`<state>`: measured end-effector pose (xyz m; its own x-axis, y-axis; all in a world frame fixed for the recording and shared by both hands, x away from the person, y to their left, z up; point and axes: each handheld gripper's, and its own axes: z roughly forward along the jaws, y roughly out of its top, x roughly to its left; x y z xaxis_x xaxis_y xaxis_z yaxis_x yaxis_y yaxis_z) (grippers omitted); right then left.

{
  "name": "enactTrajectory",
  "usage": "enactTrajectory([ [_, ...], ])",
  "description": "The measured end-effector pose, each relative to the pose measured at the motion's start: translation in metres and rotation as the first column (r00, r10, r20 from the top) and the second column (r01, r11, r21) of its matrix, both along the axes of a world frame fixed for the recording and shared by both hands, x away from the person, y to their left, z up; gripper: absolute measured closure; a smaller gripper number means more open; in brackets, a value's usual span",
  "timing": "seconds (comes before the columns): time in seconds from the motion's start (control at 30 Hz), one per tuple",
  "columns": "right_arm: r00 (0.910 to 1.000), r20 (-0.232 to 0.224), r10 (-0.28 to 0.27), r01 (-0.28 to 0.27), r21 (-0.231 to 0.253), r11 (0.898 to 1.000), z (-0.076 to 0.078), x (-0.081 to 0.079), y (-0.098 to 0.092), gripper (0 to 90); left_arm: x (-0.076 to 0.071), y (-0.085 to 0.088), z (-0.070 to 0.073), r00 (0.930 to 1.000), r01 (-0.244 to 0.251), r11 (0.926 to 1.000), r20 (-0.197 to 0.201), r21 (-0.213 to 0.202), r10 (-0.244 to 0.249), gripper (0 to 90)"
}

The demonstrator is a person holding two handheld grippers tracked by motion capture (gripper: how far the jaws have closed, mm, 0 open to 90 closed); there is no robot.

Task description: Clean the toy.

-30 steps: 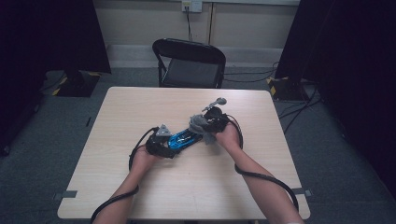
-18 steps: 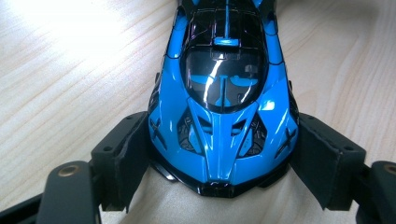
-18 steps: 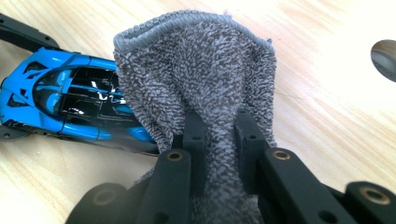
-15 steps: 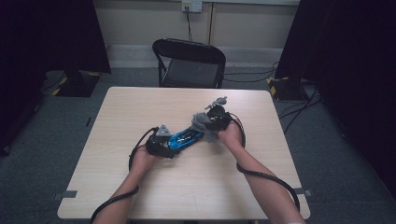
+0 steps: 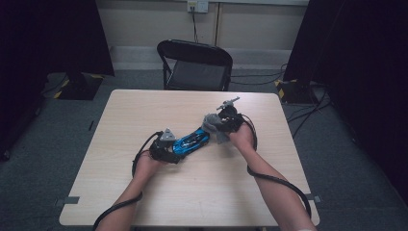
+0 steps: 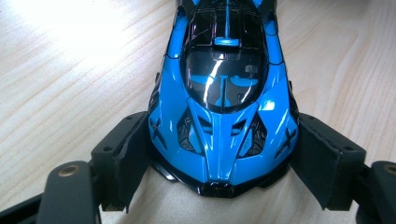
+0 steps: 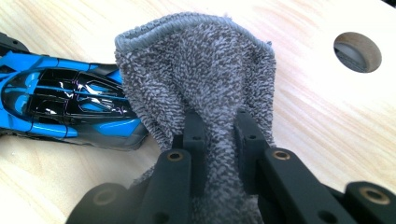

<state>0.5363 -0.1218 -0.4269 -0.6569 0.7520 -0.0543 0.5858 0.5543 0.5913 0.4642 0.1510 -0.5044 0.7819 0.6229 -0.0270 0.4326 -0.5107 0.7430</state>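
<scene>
One glossy blue-and-black toy sports car (image 5: 191,141) lies near the middle of the pale wood-grain table (image 5: 144,202), its nose toward the person. The left gripper (image 6: 219,163) is clamped on that nose, one black pad pressed against each flank. At the car's far end, one grey terry cloth (image 7: 205,74) is bunched up and touches the tail; the right gripper (image 7: 219,135) has its jaws pinched together on a fold of it (the nap bulges out on both sides of the pads). A round hole (image 7: 357,51) is cut in the tabletop beyond the cloth. Behind the table, on the car's far side, stands one black folding chair (image 5: 196,65) on grey carpet, before a beige wall with a socket (image 5: 197,5). No lettering can be read on the car.
</scene>
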Motion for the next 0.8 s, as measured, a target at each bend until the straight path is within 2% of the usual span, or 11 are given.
enactTrajectory([
  [0.07,1.0000,0.003,-0.003,0.003,0.005,1.000,0.003,0.000,-0.002,78.6,0.000,0.000,0.000,1.0000,0.001,1.0000,0.000,0.001,-0.001,23.5],
  [0.2,0.9998,0.018,-0.003,0.003,-0.021,1.000,0.004,0.001,-0.005,78.6,0.000,0.000,0.000,1.0000,0.000,1.0000,0.000,0.000,0.000,23.5],
  [0.33,0.9997,0.013,-0.019,0.019,-0.008,1.000,0.003,0.000,-0.008,78.6,0.000,0.000,0.000,1.0000,0.000,1.0000,0.000,0.001,0.000,23.5],
  [0.53,0.9995,-0.005,-0.031,0.031,0.052,0.998,0.002,-0.001,-0.010,78.7,0.000,0.000,0.000,1.0000,0.000,1.0000,0.001,0.000,0.000,23.5],
  [0.8,0.9970,0.042,-0.066,0.063,0.060,0.996,0.013,-0.001,-0.008,79.0,0.000,0.000,0.000,1.0000,0.000,1.0000,0.000,0.000,0.000,23.5],
])
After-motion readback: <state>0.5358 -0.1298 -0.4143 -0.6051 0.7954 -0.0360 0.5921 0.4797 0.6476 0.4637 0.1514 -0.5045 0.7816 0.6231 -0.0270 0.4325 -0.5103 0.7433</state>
